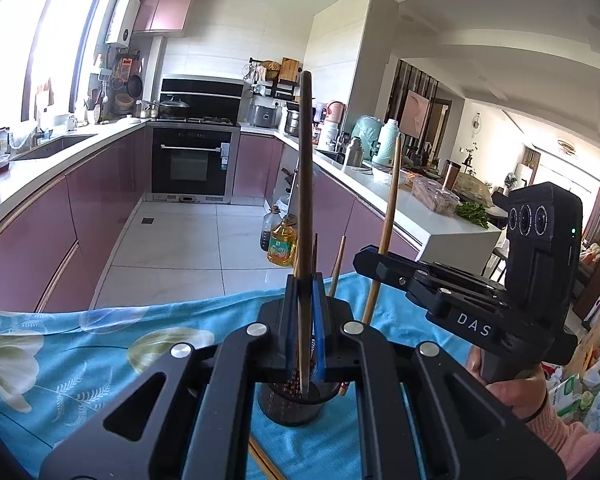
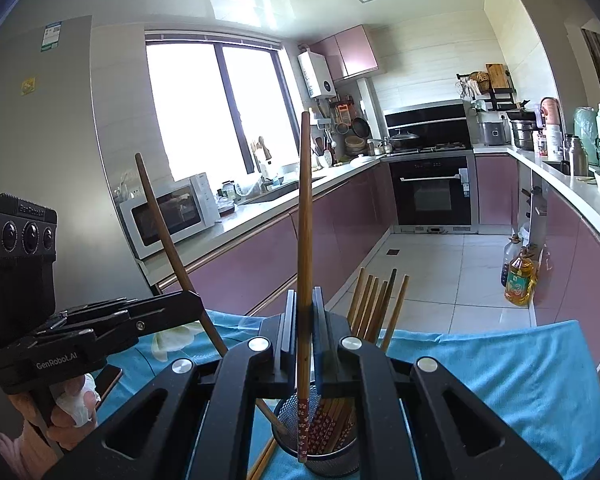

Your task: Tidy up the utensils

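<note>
My left gripper (image 1: 305,292) is shut on a dark brown chopstick (image 1: 306,168) that stands nearly upright. Its lower tip hangs at the mouth of the black mesh holder (image 1: 290,406) on the blue cloth. My right gripper (image 2: 305,312) is shut on a reddish chopstick (image 2: 305,220) with a flowered lower end, also upright over the mesh holder (image 2: 332,452). Several chopsticks (image 2: 374,304) lean in that holder. Each gripper shows in the other's view: the right gripper (image 1: 374,260) with its pale chopstick (image 1: 392,200), the left gripper (image 2: 194,300) with its dark chopstick (image 2: 164,224).
The blue flowered cloth (image 1: 100,344) covers the table, whose far edge drops to the tiled kitchen floor. Loose chopsticks (image 2: 264,460) lie beside the holder and a phone (image 2: 109,378) lies on the cloth. Oil bottles (image 2: 520,276) stand on the floor by the pink cabinets.
</note>
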`<state>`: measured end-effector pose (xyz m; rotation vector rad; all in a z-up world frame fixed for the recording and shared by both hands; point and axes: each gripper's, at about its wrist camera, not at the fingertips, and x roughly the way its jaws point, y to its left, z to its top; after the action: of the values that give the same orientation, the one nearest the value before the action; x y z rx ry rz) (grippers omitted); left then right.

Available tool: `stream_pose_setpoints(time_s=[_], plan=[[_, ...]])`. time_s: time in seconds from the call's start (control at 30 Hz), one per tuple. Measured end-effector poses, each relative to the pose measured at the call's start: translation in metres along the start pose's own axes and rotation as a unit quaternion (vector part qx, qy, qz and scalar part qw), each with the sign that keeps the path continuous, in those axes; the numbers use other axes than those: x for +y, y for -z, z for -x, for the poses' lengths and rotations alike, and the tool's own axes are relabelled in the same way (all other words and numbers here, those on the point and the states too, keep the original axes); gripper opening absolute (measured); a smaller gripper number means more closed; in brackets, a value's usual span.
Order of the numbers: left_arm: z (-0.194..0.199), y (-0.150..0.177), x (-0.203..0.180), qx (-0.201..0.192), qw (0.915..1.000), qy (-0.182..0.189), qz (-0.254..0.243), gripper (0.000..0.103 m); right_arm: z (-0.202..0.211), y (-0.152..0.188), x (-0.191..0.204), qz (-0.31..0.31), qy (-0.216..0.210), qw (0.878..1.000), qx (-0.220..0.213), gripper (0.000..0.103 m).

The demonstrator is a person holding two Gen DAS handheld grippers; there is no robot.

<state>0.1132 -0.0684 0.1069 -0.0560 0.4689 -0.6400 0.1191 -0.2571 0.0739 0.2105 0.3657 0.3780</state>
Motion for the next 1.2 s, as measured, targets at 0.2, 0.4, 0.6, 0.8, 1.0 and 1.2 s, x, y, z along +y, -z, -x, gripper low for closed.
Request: stream_pose_setpoints(time_s=[0.2, 0.4, 0.6, 0.8, 1.0, 1.2], plan=[[-0.016, 0.0, 0.007, 0.012, 0.9999, -0.01, -0.001, 0.008, -0.009, -0.001, -0.003, -0.006, 0.005, 1.0, 0.002, 0.006], [-0.025, 0.002, 0.008, 0.02, 0.9997, -0.014, -0.003, 0.008, -0.017, 0.002, -0.005, -0.01, 0.01, 1.0, 0.01, 0.006], [-0.03, 0.002, 0.012, 0.025, 0.9996, -0.014, -0.003, 0.008, -0.02, 0.002, -0.004, -0.01, 0.012, 1.0, 0.014, 0.006], [-0.033, 0.004, 0.014, 0.032, 0.9994, -0.016, -0.002, 0.008, -0.024, 0.005, -0.008, -0.012, 0.015, 1.0, 0.019, 0.006], [-0.041, 0.006, 0.012, 0.04, 0.999, -0.017, -0.002, 0.008, -0.028, 0.008, -0.011, -0.016, 0.018, 0.999, 0.022, 0.006], [-0.049, 0.009, 0.014, 0.051, 0.9985, -0.02, -0.001, 0.008, -0.033, 0.015, -0.012, -0.018, 0.021, 0.999, 0.03, 0.006]])
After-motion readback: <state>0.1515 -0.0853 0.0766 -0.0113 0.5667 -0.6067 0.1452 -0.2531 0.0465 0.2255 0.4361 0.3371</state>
